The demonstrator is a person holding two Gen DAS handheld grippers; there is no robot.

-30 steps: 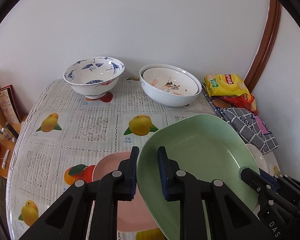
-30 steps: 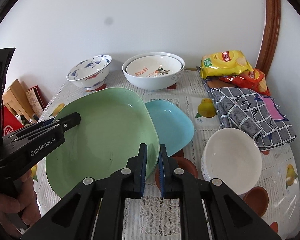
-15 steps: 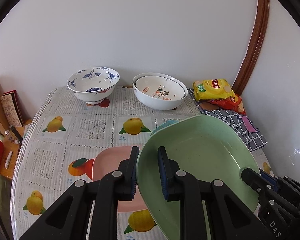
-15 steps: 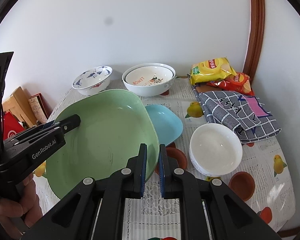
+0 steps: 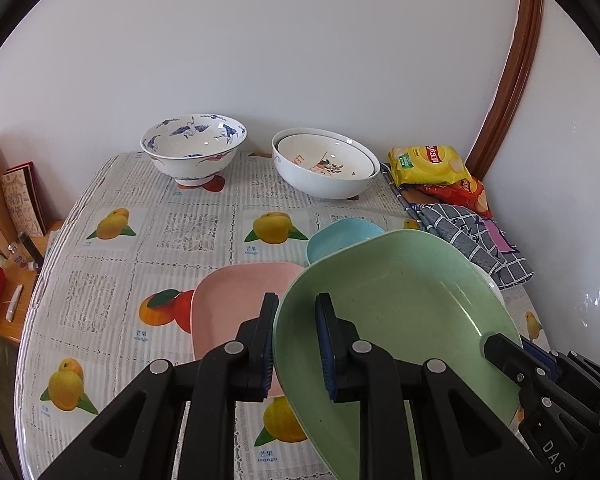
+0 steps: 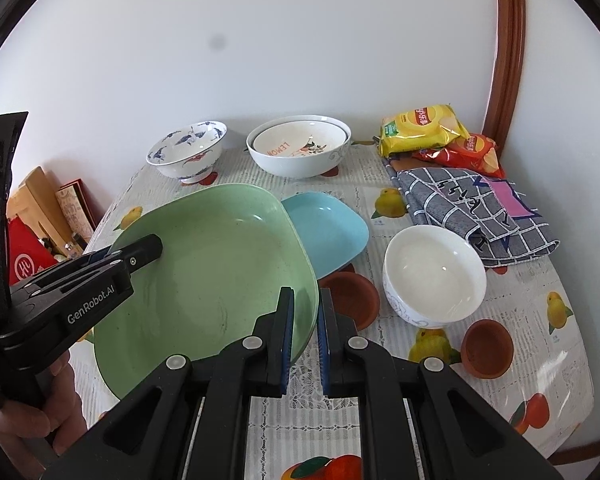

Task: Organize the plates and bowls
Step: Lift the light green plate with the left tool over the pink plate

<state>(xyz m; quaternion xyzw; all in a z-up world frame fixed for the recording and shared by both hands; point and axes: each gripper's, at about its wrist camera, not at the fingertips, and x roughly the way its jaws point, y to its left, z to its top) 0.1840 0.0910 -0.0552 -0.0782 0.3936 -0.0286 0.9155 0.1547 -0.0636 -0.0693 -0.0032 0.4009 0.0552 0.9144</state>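
Green and speckled, the big plate (image 6: pixel 212 264) is hanging tilted above the table (image 5: pixel 112 268), gripped at opposite rims by both grippers. The left gripper (image 5: pixel 296 340) is clamping its near edge in the left wrist view, one pad pressing outside the rim and the other inside; the right gripper (image 6: pixel 305 332) is pinching the rim on the other side, its blue pads closed tight on the thin edge. A hand (image 6: pixel 32 412) is showing under the left gripper's handle in the right wrist view. Beneath the green plate a pink plate (image 5: pixel 236 300) is lying flat on the fruit-print cloth, and a blue plate (image 6: pixel 328 232) is sitting just beside it, partly covered by the green one. A plain white bowl (image 6: pixel 434 276) is standing near the blue plate. By the wall, a crane-pattern bowl (image 5: pixel 194 148) is standing apart from two nested white bowls (image 5: pixel 326 164). Crisp packets (image 6: pixel 424 128) and a checked cloth (image 6: pixel 472 208) are lying on the right.
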